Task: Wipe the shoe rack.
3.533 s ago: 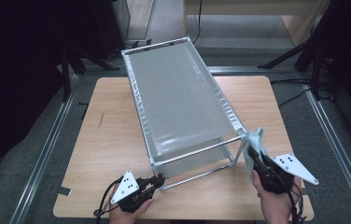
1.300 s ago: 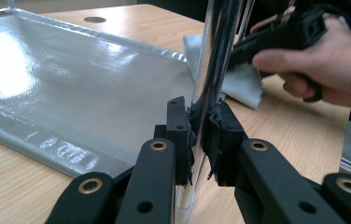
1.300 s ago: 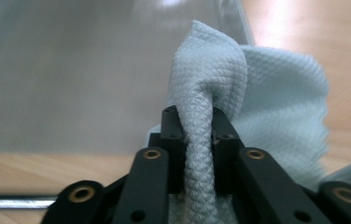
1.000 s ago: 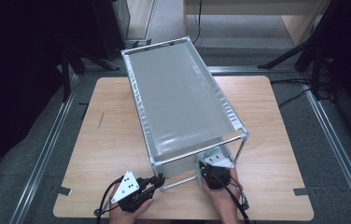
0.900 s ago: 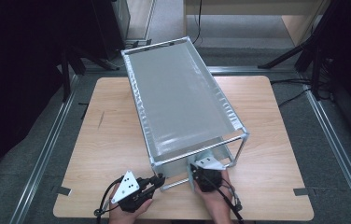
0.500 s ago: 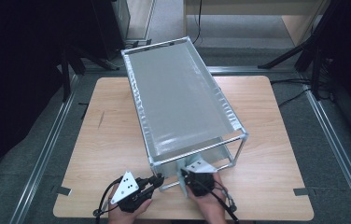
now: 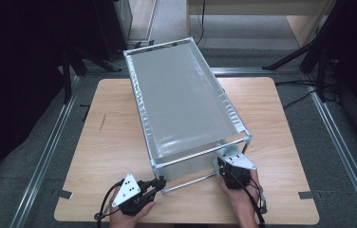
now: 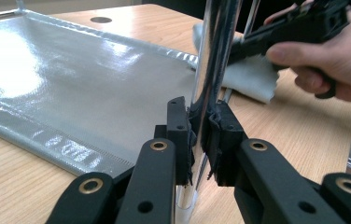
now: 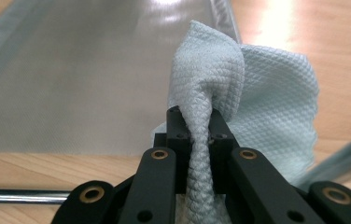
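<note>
A metal-framed rack (image 7: 181, 104) with grey fabric shelves stands lengthwise on the wooden table (image 7: 110, 142). My left gripper (image 7: 160, 183) is at the rack's near left corner. In the left gripper view its jaws (image 8: 200, 126) are shut on the shiny upright post (image 8: 215, 56). My right gripper (image 7: 225, 162) is low at the rack's near right corner. It is shut (image 9: 197, 123) on a bunched pale blue cloth (image 9: 257, 112). The cloth (image 8: 250, 79) hangs over the lower shelf's (image 9: 94, 70) near edge, beside the post, with the right hand (image 8: 332, 60) above it.
The rack's bottom front rail (image 7: 191, 180) runs between the two grippers. Bare table lies left and right of the rack. Metal floor rails (image 7: 48, 152) flank the table, and dark stands and cables sit beyond its far corners.
The right gripper, still shut on the cloth, slid left along the rack's lower front, then swung back right and a little up to the near right corner. The left gripper kept still.
</note>
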A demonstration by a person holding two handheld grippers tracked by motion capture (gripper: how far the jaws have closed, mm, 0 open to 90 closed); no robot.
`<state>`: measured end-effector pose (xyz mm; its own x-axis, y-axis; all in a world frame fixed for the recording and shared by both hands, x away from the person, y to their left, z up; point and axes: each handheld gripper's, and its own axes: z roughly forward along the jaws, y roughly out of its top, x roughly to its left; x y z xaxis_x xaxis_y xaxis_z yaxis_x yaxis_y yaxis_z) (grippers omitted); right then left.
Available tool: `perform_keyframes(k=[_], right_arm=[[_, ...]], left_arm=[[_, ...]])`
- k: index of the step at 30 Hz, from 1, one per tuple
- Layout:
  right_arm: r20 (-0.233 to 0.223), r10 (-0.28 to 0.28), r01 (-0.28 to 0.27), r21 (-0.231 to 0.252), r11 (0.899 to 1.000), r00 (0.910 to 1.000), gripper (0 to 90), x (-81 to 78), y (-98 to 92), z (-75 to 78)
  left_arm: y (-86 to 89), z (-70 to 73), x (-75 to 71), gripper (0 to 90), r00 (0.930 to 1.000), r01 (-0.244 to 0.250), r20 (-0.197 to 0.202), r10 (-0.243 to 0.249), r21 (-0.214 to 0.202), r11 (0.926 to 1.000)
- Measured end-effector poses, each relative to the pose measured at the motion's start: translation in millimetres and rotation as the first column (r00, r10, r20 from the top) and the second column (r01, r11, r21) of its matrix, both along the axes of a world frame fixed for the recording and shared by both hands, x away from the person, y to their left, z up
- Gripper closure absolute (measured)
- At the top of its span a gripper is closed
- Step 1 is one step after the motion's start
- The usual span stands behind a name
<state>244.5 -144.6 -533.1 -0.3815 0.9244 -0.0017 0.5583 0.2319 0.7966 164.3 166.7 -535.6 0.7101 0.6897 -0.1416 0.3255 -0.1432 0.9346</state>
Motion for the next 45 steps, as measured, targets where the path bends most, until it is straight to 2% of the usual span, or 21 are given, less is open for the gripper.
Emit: perform_keyframes(k=[4, 5, 8, 10, 13, 15, 17, 19, 28, 31, 33, 35, 37, 45], right_arm=[[-0.062, 0.053, -0.052, 0.020, 0.998, 0.9966, 84.0, -2.9, 19.3, -15.6], [-0.061, 0.073, -0.072, 0.011, 0.997, 0.9955, 84.1, -6.0, 27.8, -18.5], [-0.069, 0.127, -0.124, 0.044, 0.991, 0.9895, 84.2, -14.7, 50.3, -20.5], [-0.063, 0.177, -0.174, 0.046, 0.984, 0.9822, 84.2, -23.5, 71.8, -22.2], [-0.074, 0.248, -0.243, 0.065, 0.968, 0.9660, 84.1, -35.0, 98.5, -22.9], [-0.080, 0.283, -0.276, 0.087, 0.957, 0.9557, 84.1, -40.3, 111.5, -23.0], [-0.068, 0.296, -0.292, 0.068, 0.954, 0.9527, 84.1, -42.8, 117.3, -23.0], [-0.075, 0.296, -0.290, 0.084, 0.953, 0.9523, 84.1, -40.5, 112.9, -23.2], [-0.054, 0.168, -0.167, 0.022, 0.986, 0.9843, 84.1, -25.8, 61.8, -20.8], [-0.046, 0.131, -0.131, 0.011, 0.991, 0.9903, 84.1, -22.7, 45.8, -19.6], [-0.049, 0.110, -0.109, 0.022, 0.994, 0.9927, 84.1, -22.5, 34.5, -17.5], [-0.050, 0.089, -0.087, 0.037, 0.995, 0.9948, 84.1, -25.2, 22.0, -14.4], [-0.043, 0.069, -0.068, 0.031, 0.997, 0.9967, 84.1, -30.8, 9.2, -10.5], [0.006, 0.093, -0.094, 0.025, 0.995, 0.9956, 84.1, -60.5, -38.9, 14.6]], left_arm=[[-0.1, 0.0, 0.0, 80.8, 1.0000, 0.000, 0.000, 0.000, 0.000, 1.0000], [-0.1, 0.0, 0.0, 80.8, 1.0000, 0.000, 0.000, 0.000, 0.001, 1.0000], [-0.2, 0.0, -0.1, 80.8, 1.0000, -0.001, 0.001, 0.001, 0.001, 1.0000], [-0.2, 0.0, -0.2, 80.9, 1.0000, -0.002, 0.001, 0.002, 0.001, 1.0000], [0.1, 0.0, -0.2, 80.8, 1.0000, 0.000, -0.001, 0.000, -0.001, 1.0000], [0.7, 0.0, -0.4, 80.8, 1.0000, 0.002, 0.002, -0.002, 0.001, 1.0000], [1.8, 0.1, -0.5, 80.9, 1.0000, 0.001, 0.004, -0.001, 0.003, 1.0000], [2.1, 0.2, -1.1, 80.9, 1.0000, 0.001, 0.002, -0.001, 0.004, 1.0000], [3.2, 0.3, -1.6, 80.9, 1.0000, 0.002, 0.004, -0.002, 0.006, 1.0000], [4.6, 0.3, -2.6, 80.9, 1.0000, 0.000, 0.003, 0.000, 0.007, 1.0000], [6.4, 0.4, -3.5, 81.0, 1.0000, -0.005, 0.006, 0.004, 0.010, 0.9999], [9.2, 0.4, -4.2, 81.0, 0.9999, -0.012, 0.005, 0.012, 0.011, 0.9999], [12.7, 0.3, -4.5, 81.0, 0.9997, -0.025, 0.004, 0.025, 0.010, 0.9996], [27.0, 0.6, -3.9, 80.8, 0.9969, -0.078, -0.007, 0.078, 0.011, 0.9969]])
